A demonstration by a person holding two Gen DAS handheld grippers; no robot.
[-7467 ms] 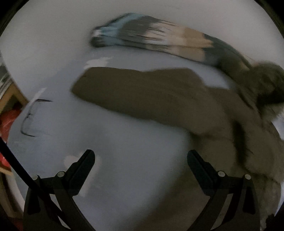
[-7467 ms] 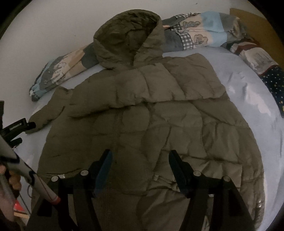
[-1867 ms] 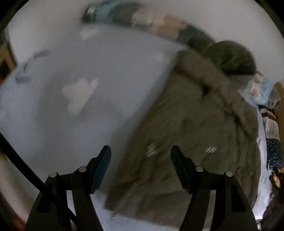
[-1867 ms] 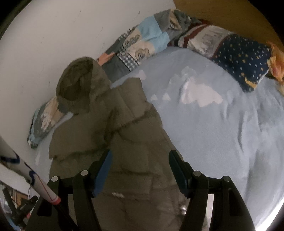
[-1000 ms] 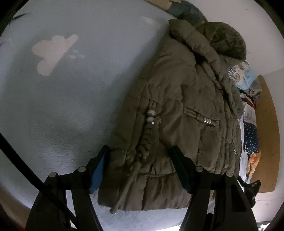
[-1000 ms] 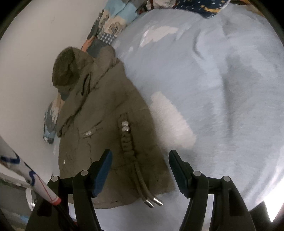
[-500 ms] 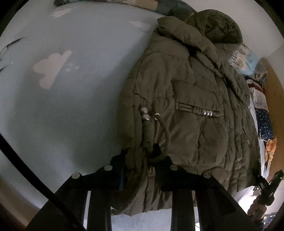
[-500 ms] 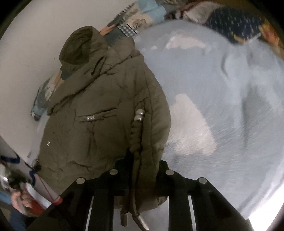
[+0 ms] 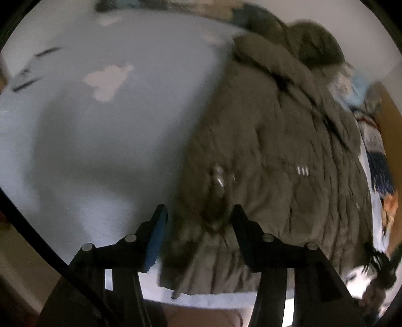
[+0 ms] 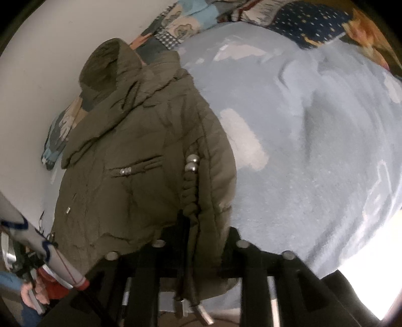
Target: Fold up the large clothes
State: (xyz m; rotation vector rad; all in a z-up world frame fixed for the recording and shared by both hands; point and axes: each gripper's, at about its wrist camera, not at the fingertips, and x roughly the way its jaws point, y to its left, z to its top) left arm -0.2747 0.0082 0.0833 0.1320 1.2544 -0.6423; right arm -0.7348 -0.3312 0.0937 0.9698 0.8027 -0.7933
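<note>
An olive padded jacket (image 9: 276, 151) lies folded lengthwise on the bed, its hood (image 10: 108, 65) against the wall. A braided drawstring with metal beads (image 10: 191, 161) runs down to the hem. My left gripper (image 9: 198, 223) straddles the hem near the drawstring (image 9: 218, 178). Its jaws are opening, and a gap shows between the blue left pad (image 9: 157, 234) and the fabric. My right gripper (image 10: 201, 234) sits at the same hem, jaws opening, with bunched fabric and cord still filling the space between its fingers. This hem bulges over the fingertips and hides them.
The light blue sheet (image 9: 100, 138) with white cloud patches covers the bed (image 10: 314, 163) on either side of the jacket. A patchwork blanket (image 10: 181, 22) and a star-patterned pillow (image 10: 314, 22) line the wall. A person's hand (image 10: 32, 294) shows at lower left.
A second ago both grippers hung open over the hem, then closed on it. Now the left jaws have spread apart again, the right jaws stand slightly wider, and both views have shifted.
</note>
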